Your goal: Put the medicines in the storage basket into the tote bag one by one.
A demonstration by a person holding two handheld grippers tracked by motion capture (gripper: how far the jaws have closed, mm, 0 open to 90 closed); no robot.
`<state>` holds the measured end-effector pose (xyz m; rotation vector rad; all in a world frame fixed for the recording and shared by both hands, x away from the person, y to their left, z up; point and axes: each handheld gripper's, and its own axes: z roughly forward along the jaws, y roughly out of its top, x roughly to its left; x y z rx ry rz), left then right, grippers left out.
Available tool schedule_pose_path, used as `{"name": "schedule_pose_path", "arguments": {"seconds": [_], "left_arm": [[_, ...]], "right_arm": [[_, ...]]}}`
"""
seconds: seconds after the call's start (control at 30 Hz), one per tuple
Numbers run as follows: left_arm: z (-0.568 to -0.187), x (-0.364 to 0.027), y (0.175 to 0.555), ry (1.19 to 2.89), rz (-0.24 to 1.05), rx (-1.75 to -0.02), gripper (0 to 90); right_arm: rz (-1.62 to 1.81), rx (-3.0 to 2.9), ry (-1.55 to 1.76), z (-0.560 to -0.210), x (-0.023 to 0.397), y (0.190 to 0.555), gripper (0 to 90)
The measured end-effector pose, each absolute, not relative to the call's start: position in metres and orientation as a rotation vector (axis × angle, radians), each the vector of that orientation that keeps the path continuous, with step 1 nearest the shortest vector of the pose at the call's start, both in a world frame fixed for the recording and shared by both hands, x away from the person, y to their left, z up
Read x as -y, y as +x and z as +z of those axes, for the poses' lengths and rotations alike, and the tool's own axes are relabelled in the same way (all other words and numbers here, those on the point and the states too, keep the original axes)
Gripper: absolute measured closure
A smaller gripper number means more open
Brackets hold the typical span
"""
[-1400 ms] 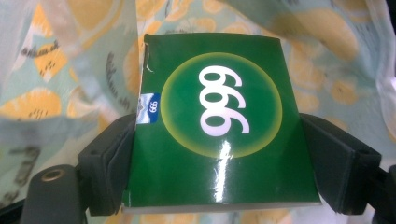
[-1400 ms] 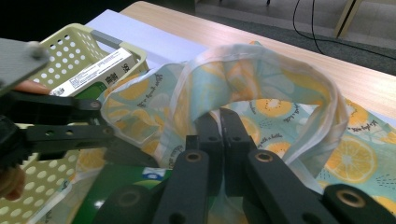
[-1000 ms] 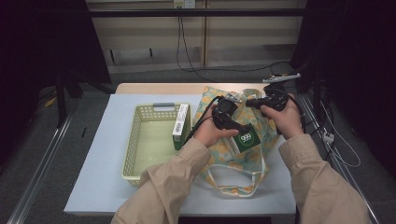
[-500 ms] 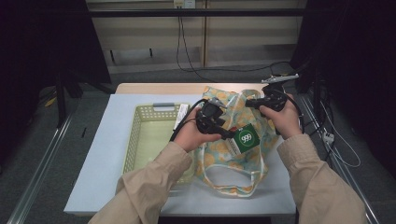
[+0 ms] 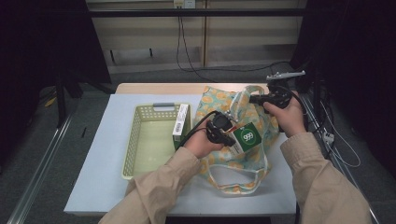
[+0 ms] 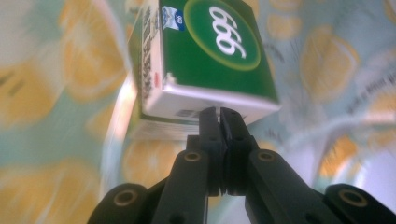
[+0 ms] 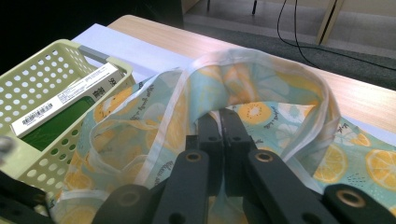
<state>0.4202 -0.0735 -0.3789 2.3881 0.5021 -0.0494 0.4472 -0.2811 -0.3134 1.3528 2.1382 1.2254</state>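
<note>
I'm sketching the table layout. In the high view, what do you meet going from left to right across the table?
Yellow basket → white and green box leaning in the basket → left gripper → green 999 box on the lemon-print bag → right gripper.

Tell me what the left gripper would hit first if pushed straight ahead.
Probably the green 999 box: the left gripper, shut, has its tips right at the box's near white edge, apparently touching it.
</note>
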Motion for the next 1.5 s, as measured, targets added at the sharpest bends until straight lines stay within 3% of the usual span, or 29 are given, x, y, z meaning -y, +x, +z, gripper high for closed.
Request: {"name": "schedule_pose_path", "arguments": {"seconds": [0.1, 0.27, 0.57, 0.77, 1.07, 1.5], "left_arm": [[-0.384, 0.09, 0.424, 2.327, -0.024, -0.535, 88.2], [-0.381, 0.104, 0.426, 2.242, -0.012, -0.569, 78.3], [-0.359, 0.072, 0.425, 2.233, -0.021, -0.626, 40.5], [-0.341, 0.041, 0.424, 2.235, 0.033, -0.647, 26.2], [-0.322, -0.009, 0.429, 2.218, 0.123, -0.71, 18.4], [-0.316, -0.071, 0.437, 2.207, 0.215, -0.804, 14.6]], "right_arm": [[1.226, -2.137, 1.354, -0.314, 0.282, 0.447, 89.9], [1.218, -2.147, 1.355, -0.316, 0.282, 0.447, 90.0], [1.217, -2.153, 1.367, -0.324, 0.285, 0.444, 89.9], [1.21, -2.148, 1.379, -0.329, 0.286, 0.442, 89.9], [1.204, -2.154, 1.378, -0.332, 0.282, 0.442, 89.9], [1.206, -2.15, 1.368, -0.325, 0.276, 0.443, 89.9]]}}
